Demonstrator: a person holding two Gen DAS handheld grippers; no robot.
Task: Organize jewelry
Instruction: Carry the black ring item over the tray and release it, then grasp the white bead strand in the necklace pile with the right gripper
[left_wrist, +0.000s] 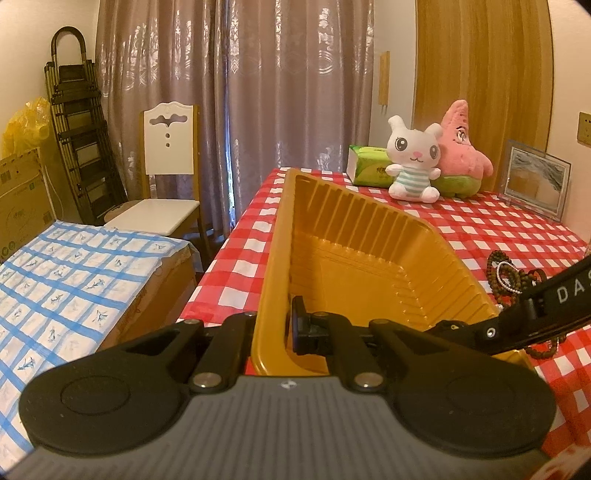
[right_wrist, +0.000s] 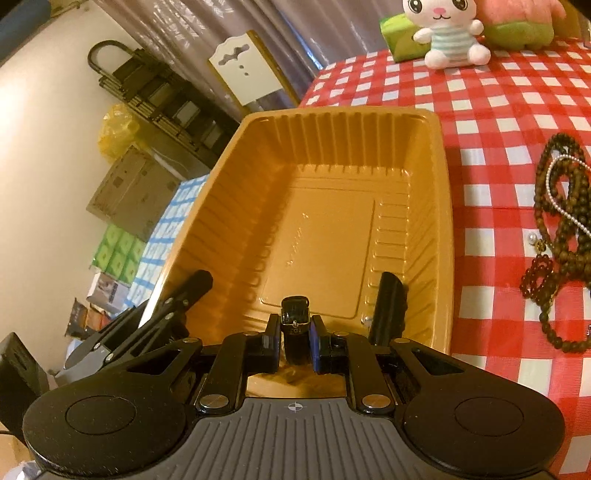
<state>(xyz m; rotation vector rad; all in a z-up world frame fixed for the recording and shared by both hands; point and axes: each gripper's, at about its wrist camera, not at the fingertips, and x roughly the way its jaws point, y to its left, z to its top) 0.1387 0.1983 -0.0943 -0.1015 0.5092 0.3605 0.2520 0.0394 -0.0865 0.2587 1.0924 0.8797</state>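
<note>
A gold plastic tray (left_wrist: 369, 236) (right_wrist: 439, 229) lies on the red checked tablecloth. My left gripper (left_wrist: 273, 325) is shut on the tray's near left wall, one finger outside and one inside. My right gripper (right_wrist: 295, 343) is shut on a small black glossy band-like object (right_wrist: 294, 325) and holds it over the tray's near end. A heap of dark bead strands with a pearl strand (right_wrist: 565, 221) lies on the cloth right of the tray; it also shows in the left wrist view (left_wrist: 509, 277). The left gripper's fingers (right_wrist: 388, 306) show inside the right wrist view.
A white bunny plush (left_wrist: 413, 162), a pink star plush (left_wrist: 461, 147), a green tissue pack (left_wrist: 369, 166) and a framed picture (left_wrist: 535, 181) stand at the table's far side. A white chair (left_wrist: 166, 177), a blue checked covered surface (left_wrist: 66, 288) and boxes stand left of the table.
</note>
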